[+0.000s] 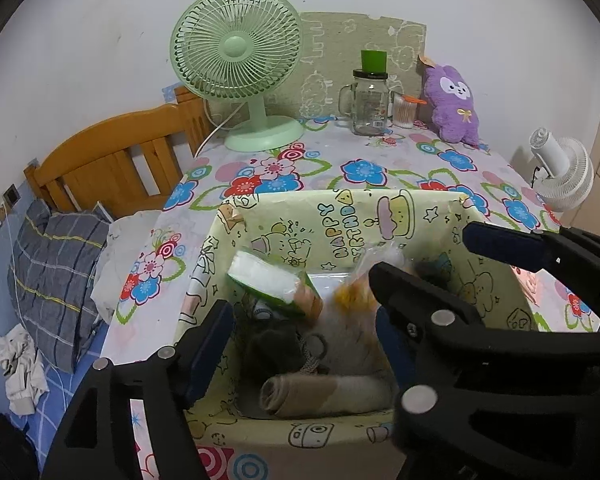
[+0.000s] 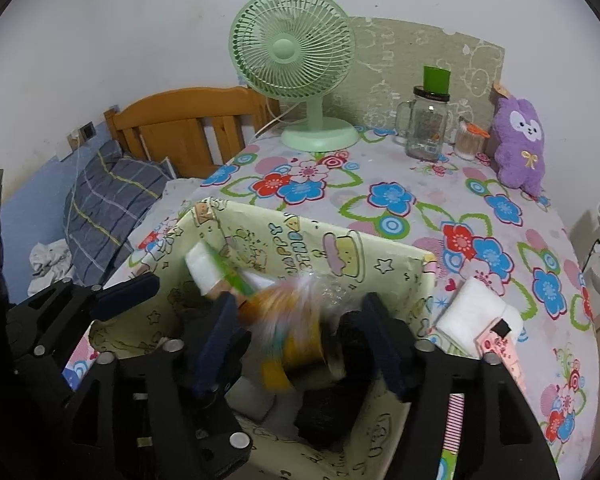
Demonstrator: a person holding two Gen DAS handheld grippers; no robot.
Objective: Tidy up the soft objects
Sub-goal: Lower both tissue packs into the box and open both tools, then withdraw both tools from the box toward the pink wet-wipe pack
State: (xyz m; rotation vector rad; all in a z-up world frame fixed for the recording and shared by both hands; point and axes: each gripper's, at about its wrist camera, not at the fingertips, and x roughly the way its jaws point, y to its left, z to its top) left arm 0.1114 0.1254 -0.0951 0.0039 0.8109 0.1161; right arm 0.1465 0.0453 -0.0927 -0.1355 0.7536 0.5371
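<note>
Gaping tongs point(image 2: 296, 336) (seemingly empty) inside box point(image 2: 404, 258)

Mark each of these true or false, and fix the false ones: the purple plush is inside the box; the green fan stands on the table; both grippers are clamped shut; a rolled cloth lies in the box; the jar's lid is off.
1. The purple plush is inside the box. False: it stands at the table's far edge.
2. The green fan stands on the table. True.
3. Both grippers are clamped shut. False: the left gripper and right gripper are open above the box.
4. A rolled cloth lies in the box. True.
5. The glass jar's lid is off. False: its dark lid is on.
</note>
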